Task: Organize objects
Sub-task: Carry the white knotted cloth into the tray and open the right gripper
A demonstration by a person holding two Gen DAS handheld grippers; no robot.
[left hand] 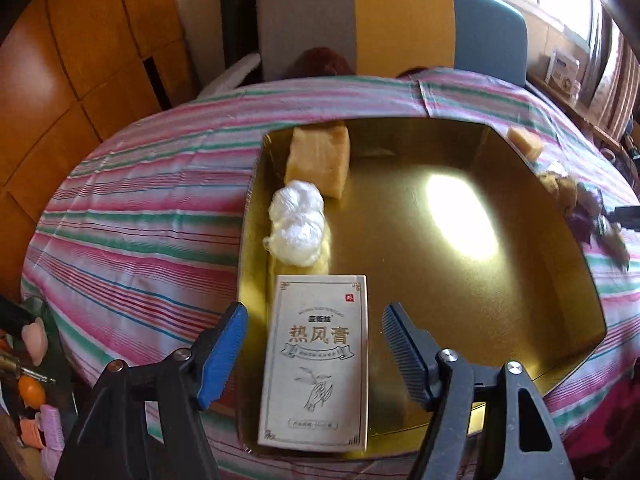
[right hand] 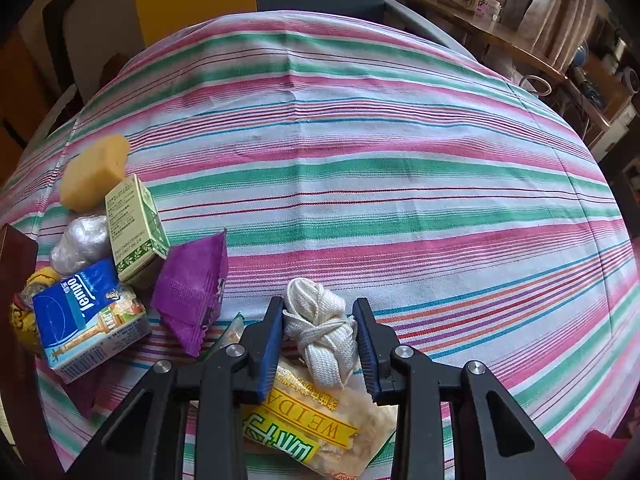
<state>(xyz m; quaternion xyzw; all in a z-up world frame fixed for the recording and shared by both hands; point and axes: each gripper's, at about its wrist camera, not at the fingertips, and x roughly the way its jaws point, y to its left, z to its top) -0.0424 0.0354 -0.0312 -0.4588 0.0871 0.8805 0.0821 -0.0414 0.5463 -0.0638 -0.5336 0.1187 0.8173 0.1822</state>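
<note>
1. The striped tablecloth (right hand: 360, 152) is carrying everything.
2. The gold tray (left hand: 460, 300) is already holding a sponge block (left hand: 318, 166), a plastic wad (left hand: 298, 228) and a beige box (left hand: 316, 360) along its left wall.
3. The left gripper (left hand: 314, 344) is hanging wide open around that box, gripping nothing.
4. The right gripper (right hand: 320, 340) is closing on the white lace bundle (right hand: 320, 328); likely next, carrying it into the tray.
</note>
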